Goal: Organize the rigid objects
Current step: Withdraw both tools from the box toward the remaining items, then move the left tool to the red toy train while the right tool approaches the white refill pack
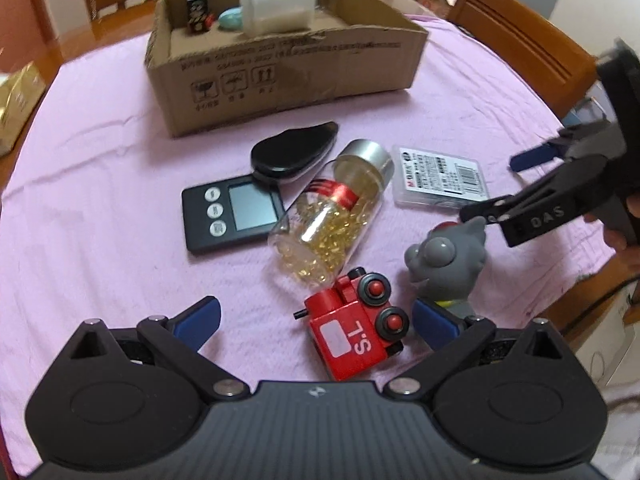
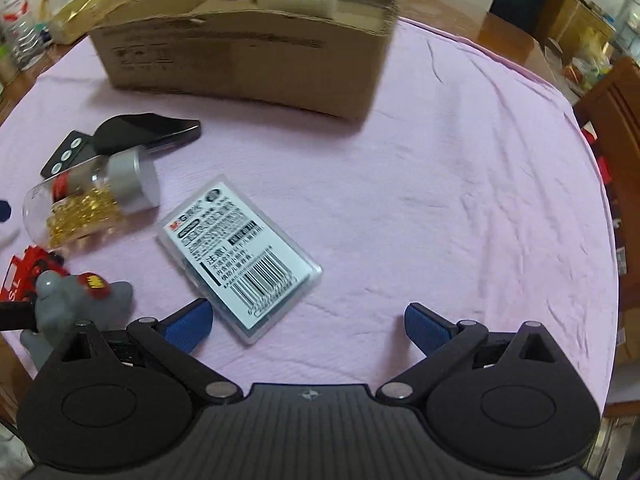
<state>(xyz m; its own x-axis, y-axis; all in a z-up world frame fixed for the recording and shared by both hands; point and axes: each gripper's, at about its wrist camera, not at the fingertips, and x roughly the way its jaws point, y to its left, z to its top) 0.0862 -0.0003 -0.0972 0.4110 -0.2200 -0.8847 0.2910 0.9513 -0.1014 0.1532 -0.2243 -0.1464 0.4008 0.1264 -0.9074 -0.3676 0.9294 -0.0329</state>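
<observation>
While both tools gape, capsule bottle (image 1: 330, 210) lies flat, cap (image 1: 366, 160) pointing boxward (image 1: 288, 68)

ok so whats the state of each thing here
cardboard box: open, partly filled
pill bottle: capped, lying down
toy train: tipped on its side
grey toy: upright
plastic case: flat, shut
left hand-held gripper: open
right hand-held gripper: open

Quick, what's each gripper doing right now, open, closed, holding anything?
Left gripper: open, holding nothing, red toy train between its fingers.
Right gripper: open, empty, over the pink tablecloth.
</observation>
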